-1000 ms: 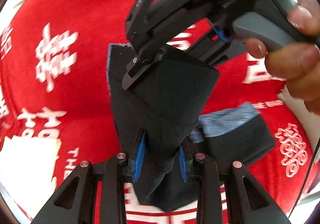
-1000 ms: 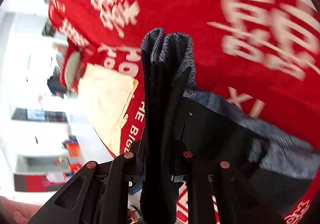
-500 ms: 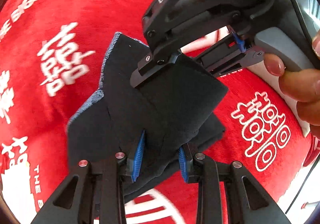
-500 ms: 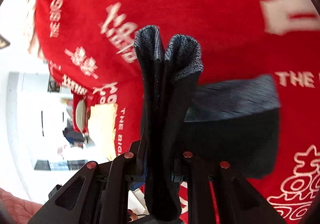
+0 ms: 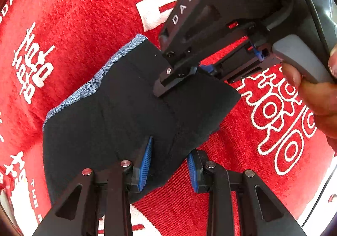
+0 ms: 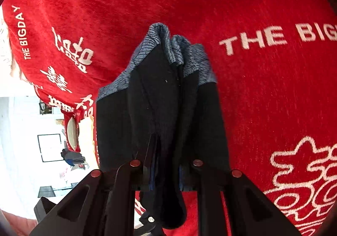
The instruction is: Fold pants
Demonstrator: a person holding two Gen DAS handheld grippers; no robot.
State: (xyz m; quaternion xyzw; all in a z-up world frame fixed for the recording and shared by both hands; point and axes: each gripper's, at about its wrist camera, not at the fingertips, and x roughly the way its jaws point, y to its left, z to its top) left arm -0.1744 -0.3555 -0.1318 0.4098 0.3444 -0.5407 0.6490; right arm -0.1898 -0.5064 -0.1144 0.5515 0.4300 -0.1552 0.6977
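Red cloth (image 5: 88, 25) under everything, nothing blocking. Dark pants (image 5: 126, 113) folded, long axis slanting across cloth. Pinched narrow by left gripper (image 5: 168, 164) and right gripper (image 5: 181, 75).

A red plush cloth (image 5: 88, 14) with white lettering and characters covers the table beneath.

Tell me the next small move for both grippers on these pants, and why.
Probably lower the pants flat onto the red cloth, then release. The left hand-held gripper and right hand-held gripper both pinch the folded dark fabric, and it appears bunched and raised between them rather than lying flat.
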